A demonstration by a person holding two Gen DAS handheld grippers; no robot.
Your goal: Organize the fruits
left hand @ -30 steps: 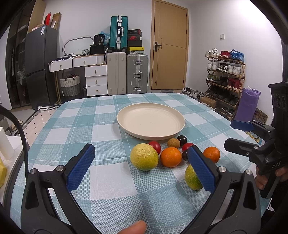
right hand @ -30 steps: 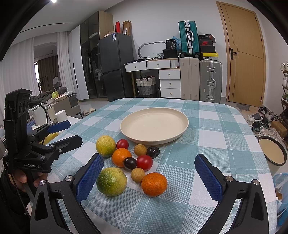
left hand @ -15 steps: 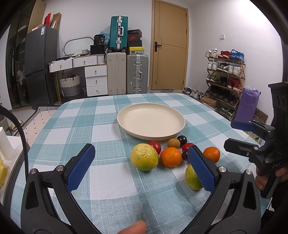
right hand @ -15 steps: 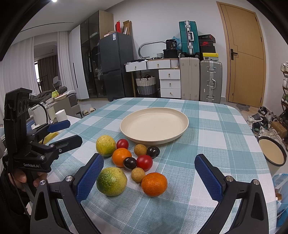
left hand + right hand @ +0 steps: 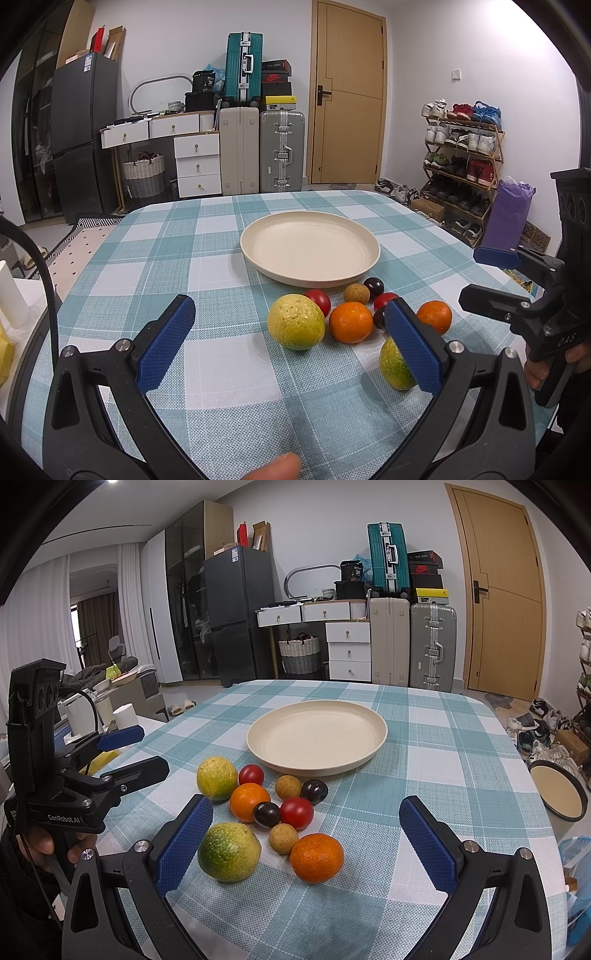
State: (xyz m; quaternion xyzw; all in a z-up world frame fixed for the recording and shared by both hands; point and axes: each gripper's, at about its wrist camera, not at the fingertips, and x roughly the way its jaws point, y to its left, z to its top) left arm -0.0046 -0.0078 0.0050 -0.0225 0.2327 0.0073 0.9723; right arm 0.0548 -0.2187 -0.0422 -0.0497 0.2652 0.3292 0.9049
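Now, grippers: left gripper (image 5: pixel 288 343) and right gripper (image 5: pixel 306 842) hovering spread over fruits (image 5: pixel 273 805).
Change: nothing moving since before.

Both feeds bright & evenly lit for me, w/ a ceiling light (image 5: pixel 110 481) glaring at top left of the right view. Soft shadows under the fruit on the counter (image 5: pixel 229 354). Strong fisheye bend + black vignette at corners; focus sharp throughout.
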